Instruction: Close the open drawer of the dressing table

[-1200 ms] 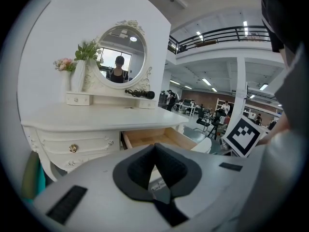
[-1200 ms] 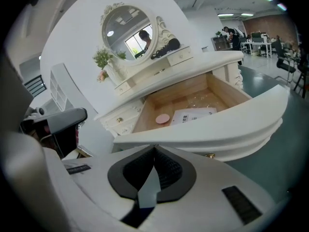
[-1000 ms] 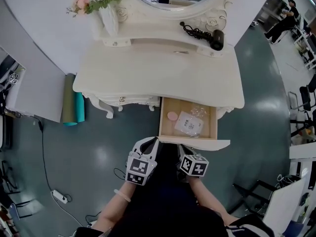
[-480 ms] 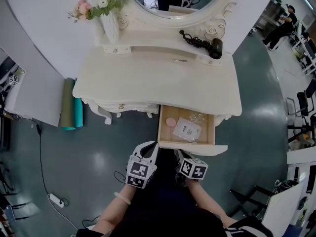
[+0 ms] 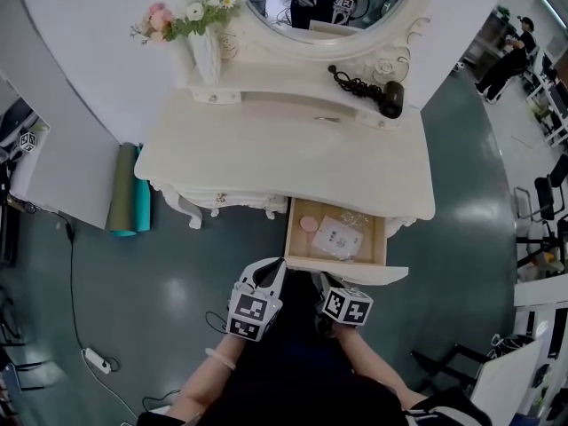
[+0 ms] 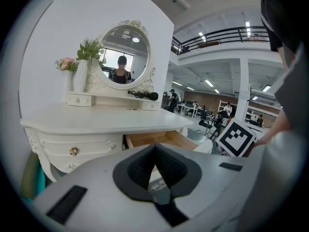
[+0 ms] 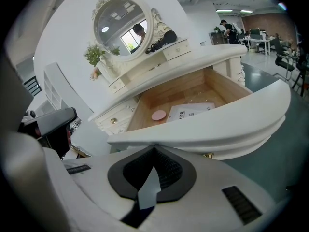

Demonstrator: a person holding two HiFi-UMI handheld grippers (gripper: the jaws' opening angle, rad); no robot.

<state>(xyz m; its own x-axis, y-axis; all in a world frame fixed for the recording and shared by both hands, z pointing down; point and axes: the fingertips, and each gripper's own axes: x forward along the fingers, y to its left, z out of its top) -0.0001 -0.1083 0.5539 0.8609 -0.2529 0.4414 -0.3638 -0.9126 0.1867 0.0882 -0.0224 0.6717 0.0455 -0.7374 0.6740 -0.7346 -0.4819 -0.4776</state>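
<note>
At the lower centre of the head view, the left tongs [image 5: 273, 267] and right tongs [image 5: 321, 280] sit side by side just in front of the person's body. Each gripper view shows its pads pressed together at the tips, with nothing pinched between them. The right tongs lie just below the drawer front [image 7: 207, 134]; contact cannot be confirmed. The left tongs stand off to the drawer's left corner, apart from it.

The drawer [image 5: 355, 271] is at centre frame, drawn out from under the right half of the dressing table [image 5: 284, 158] counter. It holds a pink disc [image 5: 309, 224] and a white packet [image 5: 337, 238].

Assessment of handling: the box is bare wood with a moulded white front, so rigid and hard-surfaced. The load is light, so it should slide on a modest push. The painted front looks smooth, and pressed tips may skid on it. The best bearing point is judged to be mid-front, near the brass knob [image 7: 208, 155]. A push at one end risks skewing the box in its opening.

Orientation: the front panel's long axis runs left to right across the head view. The front faces the lower edge, the open top faces the camera, and closing travel runs toward the upper edge.

Beyond, the counter's rear shelf carries a hair dryer [image 5: 390, 96] and a flower vase [image 5: 206, 53].
</note>
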